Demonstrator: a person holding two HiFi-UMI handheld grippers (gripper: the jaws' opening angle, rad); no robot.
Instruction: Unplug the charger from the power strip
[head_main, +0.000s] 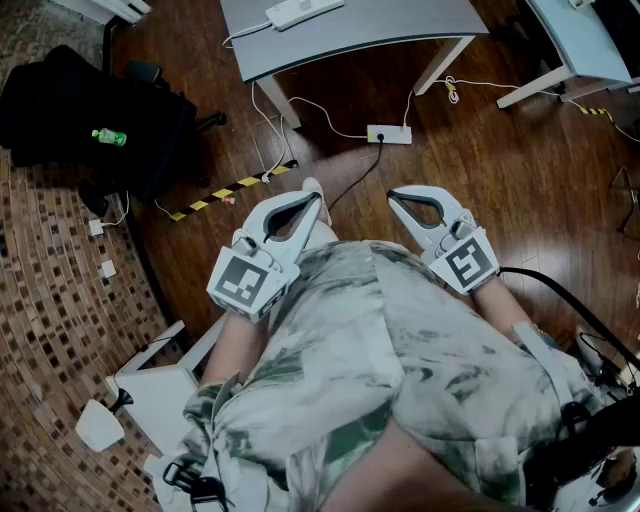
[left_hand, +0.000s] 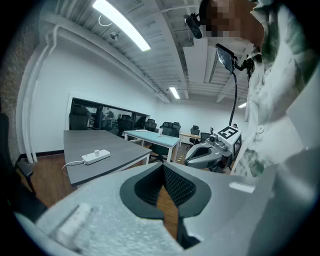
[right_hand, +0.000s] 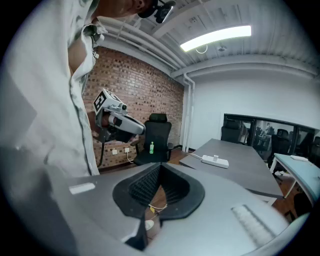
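At far left a black chair carries a green bottle, and striped tape lies on the wooden floor just beside it. The left tongs are held close to the person's shirt, tips pressed together on nothing, aimed across the floor toward the desk.

The power strip lies flat toward the desk's left end, set back from the near edge. Its long axis runs roughly along that edge, tilted a little, and its white cord leaves the left end and drops over the side. In the left gripper view the charger stands upright near the middle of the strip's top face, pointing straight up. Bare grey desk surrounds the strip, so there is room above it and on every side.

A second strip, the floor strip, lies between the desk legs with a black cable trailing toward the person. The right tongs are likewise closed and empty, well apart from the desk.
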